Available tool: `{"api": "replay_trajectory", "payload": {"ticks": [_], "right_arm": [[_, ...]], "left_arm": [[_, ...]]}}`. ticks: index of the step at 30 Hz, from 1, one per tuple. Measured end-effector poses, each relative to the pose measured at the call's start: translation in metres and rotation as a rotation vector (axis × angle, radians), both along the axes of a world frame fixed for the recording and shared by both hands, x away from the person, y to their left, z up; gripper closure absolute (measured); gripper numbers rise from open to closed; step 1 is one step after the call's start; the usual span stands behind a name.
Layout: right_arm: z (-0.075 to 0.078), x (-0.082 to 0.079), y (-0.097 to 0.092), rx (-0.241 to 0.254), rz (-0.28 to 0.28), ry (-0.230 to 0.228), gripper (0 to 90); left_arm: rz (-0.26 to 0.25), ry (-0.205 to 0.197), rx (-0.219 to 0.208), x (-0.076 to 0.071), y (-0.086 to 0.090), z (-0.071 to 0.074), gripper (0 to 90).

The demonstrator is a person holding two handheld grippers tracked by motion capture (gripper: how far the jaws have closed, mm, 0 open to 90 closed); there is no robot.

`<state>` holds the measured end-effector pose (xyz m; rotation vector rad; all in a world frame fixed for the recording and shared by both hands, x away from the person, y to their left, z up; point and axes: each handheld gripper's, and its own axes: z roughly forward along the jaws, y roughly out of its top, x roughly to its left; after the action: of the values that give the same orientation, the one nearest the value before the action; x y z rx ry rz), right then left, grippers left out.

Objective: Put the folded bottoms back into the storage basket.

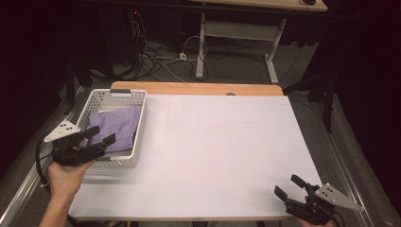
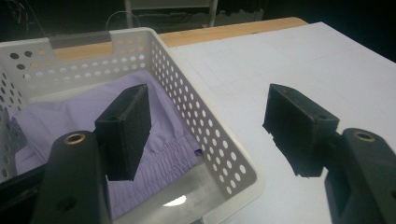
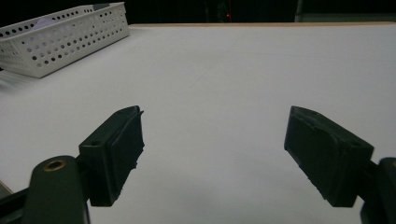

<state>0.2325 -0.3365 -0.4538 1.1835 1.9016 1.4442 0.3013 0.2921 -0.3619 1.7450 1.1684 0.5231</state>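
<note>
The folded purple garment [image 1: 117, 126] lay inside the white perforated basket [image 1: 140, 124], which sat at the left side of the counter [image 1: 222, 151], with the garment's elastic waistband toward the basket's near end. Its long axis seemed to run along the basket's length, from the near end toward the far handle cut-out, though the folds made its exact heading hard to judge. The left tool [image 1: 100, 136] hovered over the basket's near end with its jaws wide and empty, one jaw above the cloth and the other out past the side wall. Closing from there would likely have pinched the plastic wall rather than fabric, or dragged the light basket. A shallow pinch might have caught one layer and unfolded the pile. The right tool [image 1: 289, 185] rested at the counter's near right corner, wide and empty.
</note>
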Motion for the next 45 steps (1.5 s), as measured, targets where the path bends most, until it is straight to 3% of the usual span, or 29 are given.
{"api": "replay_trajectory", "payload": {"ticks": [19, 45], "right_arm": [[0.000, 0.000, 0.000, 0.001, 0.000, 0.000, 20.5], [0.000, 0.000, 0.000, 0.005, -0.002, 0.002, 20.5]], "left_arm": [[0.002, -0.012, -0.020, -0.013, 0.000, -0.011, 30.6], [-0.004, -0.015, -0.014, -0.026, -0.004, -0.032, 30.6]]}}
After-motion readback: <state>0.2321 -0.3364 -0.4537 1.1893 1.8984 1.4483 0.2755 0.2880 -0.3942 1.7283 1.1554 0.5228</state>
